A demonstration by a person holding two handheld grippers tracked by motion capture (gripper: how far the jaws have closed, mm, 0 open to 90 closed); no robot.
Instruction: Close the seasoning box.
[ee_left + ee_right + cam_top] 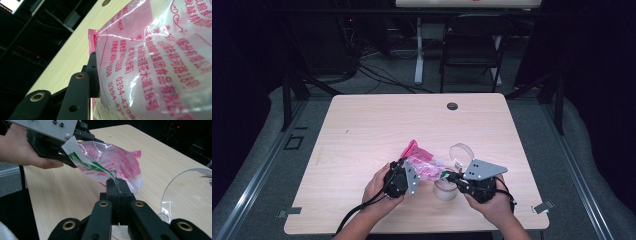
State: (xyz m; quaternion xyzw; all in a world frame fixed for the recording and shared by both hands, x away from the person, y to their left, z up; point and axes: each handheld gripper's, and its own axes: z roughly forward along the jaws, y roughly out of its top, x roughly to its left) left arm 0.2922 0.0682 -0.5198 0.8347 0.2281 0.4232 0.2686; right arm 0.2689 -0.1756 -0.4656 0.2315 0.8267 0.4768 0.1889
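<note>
Red Chinese print and digits "0394" and "18" on the pink-printed clear bag (160,62).

You are seated at a laboratory recording station. The pale wooden table (362,130), with a cable grommet (452,106) at its 12 o'clock edge, stands on grey carpet inside a black metal frame (287,100). At 12 o'clock beyond it stand a folding chair (472,45) and a white desk leg (418,50); at 11 o'clock, loose cables (377,75) trail from dark equipment.
</note>
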